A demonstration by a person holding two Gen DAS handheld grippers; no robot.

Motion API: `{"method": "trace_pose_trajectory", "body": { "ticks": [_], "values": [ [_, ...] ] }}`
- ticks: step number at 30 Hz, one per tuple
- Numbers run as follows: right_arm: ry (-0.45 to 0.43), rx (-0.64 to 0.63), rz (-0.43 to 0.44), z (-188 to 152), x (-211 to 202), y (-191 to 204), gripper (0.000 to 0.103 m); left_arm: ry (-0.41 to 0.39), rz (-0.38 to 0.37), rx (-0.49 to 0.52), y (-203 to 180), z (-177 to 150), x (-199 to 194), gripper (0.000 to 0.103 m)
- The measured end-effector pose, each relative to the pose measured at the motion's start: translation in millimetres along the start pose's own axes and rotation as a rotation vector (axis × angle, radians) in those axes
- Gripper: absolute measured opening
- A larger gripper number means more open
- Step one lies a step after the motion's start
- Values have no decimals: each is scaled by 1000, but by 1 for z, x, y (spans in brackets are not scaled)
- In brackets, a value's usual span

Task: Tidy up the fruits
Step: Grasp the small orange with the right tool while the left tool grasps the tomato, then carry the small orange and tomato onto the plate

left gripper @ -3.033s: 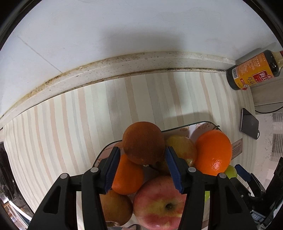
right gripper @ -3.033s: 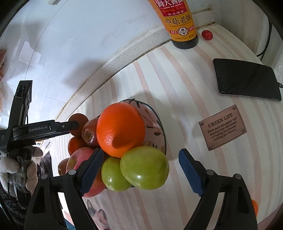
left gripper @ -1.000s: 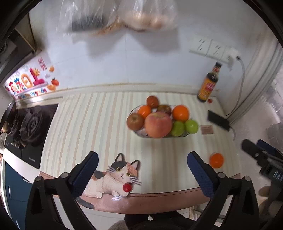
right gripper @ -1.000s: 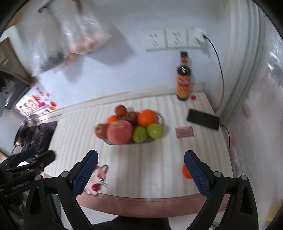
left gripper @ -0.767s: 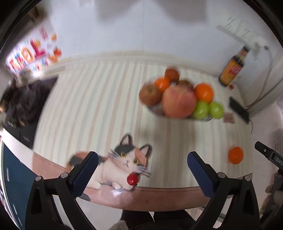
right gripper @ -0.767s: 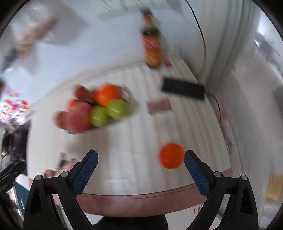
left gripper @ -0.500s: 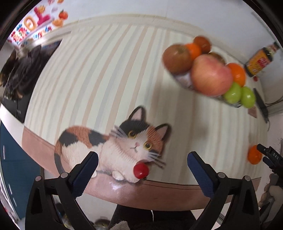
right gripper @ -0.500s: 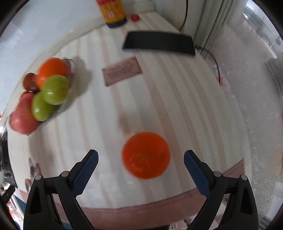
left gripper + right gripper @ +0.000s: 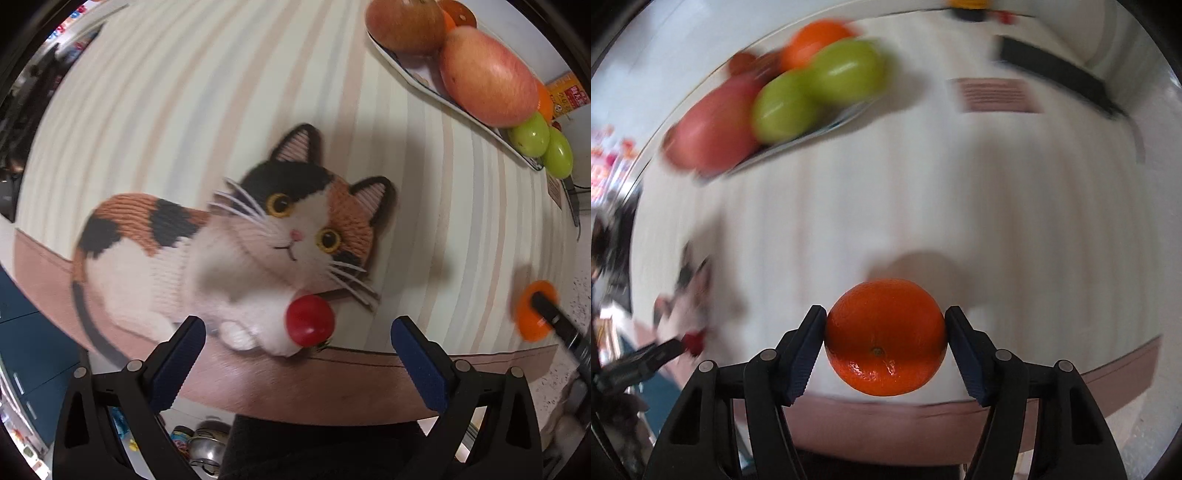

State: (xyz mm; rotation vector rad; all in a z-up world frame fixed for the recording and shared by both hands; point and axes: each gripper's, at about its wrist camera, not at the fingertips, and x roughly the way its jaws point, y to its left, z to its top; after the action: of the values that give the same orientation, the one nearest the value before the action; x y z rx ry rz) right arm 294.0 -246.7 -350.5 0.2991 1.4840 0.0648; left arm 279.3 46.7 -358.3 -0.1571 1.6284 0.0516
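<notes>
The right gripper (image 9: 885, 334) is pinching an orange (image 9: 885, 335) between its fingers (image 9: 808, 349), near the front edge of the striped counter (image 9: 923, 206). The left gripper (image 9: 297, 354) is hovering with its fingers (image 9: 177, 363) spread wide on either side of a small red tomato (image 9: 309, 320), which is sitting on the cat picture (image 9: 229, 236). Far off, a plate (image 9: 417, 79) is carrying apples, oranges and green fruit.

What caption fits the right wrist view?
Right gripper closed on an orange, fruit plate blurred behind.
</notes>
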Motion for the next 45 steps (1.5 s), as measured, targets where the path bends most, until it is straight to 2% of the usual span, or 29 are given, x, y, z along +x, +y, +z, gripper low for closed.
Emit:
{"method": "trace_pose_trajectory", "body": {
  "ticks": [3, 5, 8, 12, 22, 27, 30, 35, 37, 39, 42, 45],
  "values": [
    [28, -59, 14, -8, 11, 24, 69, 9, -12, -6, 1, 1, 6, 80],
    [44, -84, 10, -12, 16, 35, 69, 26, -19, -10, 3, 1, 11, 52],
    [46, -128, -15, -13, 20, 50, 69, 42, -22, -6, 4, 2, 17, 37],
    [58, -137, -16, -10, 25, 56, 69, 34, -34, 4, 6, 0, 18, 29],
    [101, -82, 12, -8, 25, 47, 69, -1, -42, 36, -2, 5, 7, 28],
    [121, -52, 35, -9, 22, 39, 70, 5, -44, 63, -14, 10, 8, 28],
    [135, -47, 44, -5, 21, 37, 78, 12, -48, 73, -21, 13, 10, 28],
    [146, -34, 60, -6, 16, 35, 79, 17, -54, 98, -32, 16, 8, 28],
    [141, -39, 62, -7, 18, 35, 77, 20, -57, 106, -37, 19, 8, 28],
    [115, -44, 72, -7, 20, 37, 68, 20, -60, 112, -42, 21, 5, 28],
    [86, -66, 56, -7, 19, 43, 68, 17, -73, 117, -49, 20, 1, 28],
    [77, -46, 86, -4, 16, 43, 68, 8, -105, 121, -51, 18, -15, 28]
  ]
}}
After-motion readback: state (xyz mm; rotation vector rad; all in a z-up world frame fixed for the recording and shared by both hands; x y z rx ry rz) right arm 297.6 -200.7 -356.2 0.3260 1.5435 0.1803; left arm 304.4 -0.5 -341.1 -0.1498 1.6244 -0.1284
